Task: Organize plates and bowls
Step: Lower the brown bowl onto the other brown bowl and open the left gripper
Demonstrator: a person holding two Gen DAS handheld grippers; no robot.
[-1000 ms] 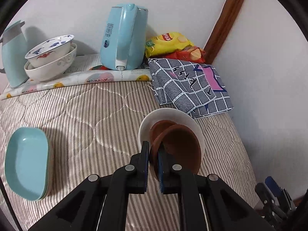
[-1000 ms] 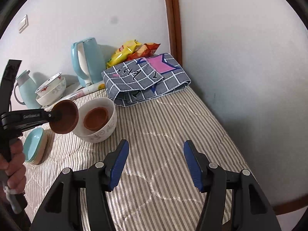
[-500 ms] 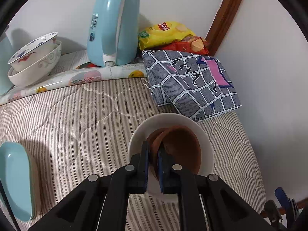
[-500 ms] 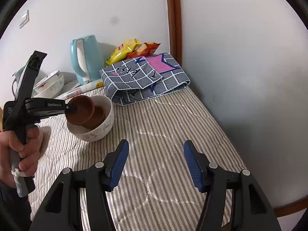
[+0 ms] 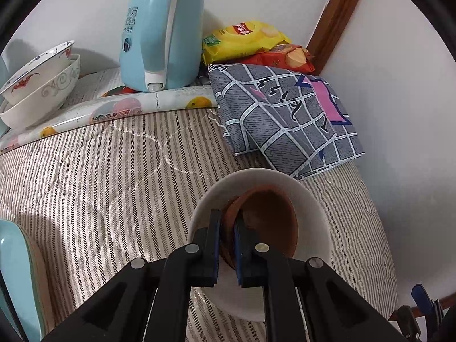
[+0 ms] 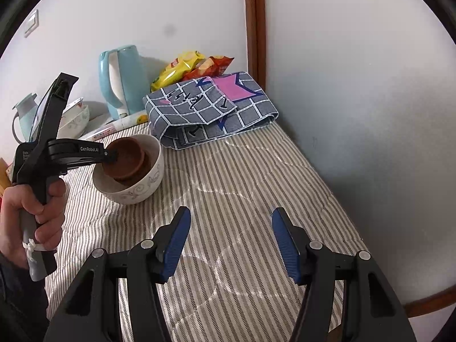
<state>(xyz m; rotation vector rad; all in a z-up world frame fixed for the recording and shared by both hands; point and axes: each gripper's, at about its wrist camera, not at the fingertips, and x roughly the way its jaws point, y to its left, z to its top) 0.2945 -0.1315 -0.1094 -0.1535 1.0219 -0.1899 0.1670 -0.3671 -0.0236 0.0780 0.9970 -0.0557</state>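
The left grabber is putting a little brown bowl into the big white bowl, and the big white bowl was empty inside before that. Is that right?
Not quite. The left gripper is lowering a brown bowl into the white bowl, but the white bowl is not empty: another brown bowl already sits inside it. The right wrist view shows it best.

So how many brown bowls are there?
2. One brown bowl is pinched by the left claw; another brown bowl sits beneath it inside the white bowl. More may be hidden.
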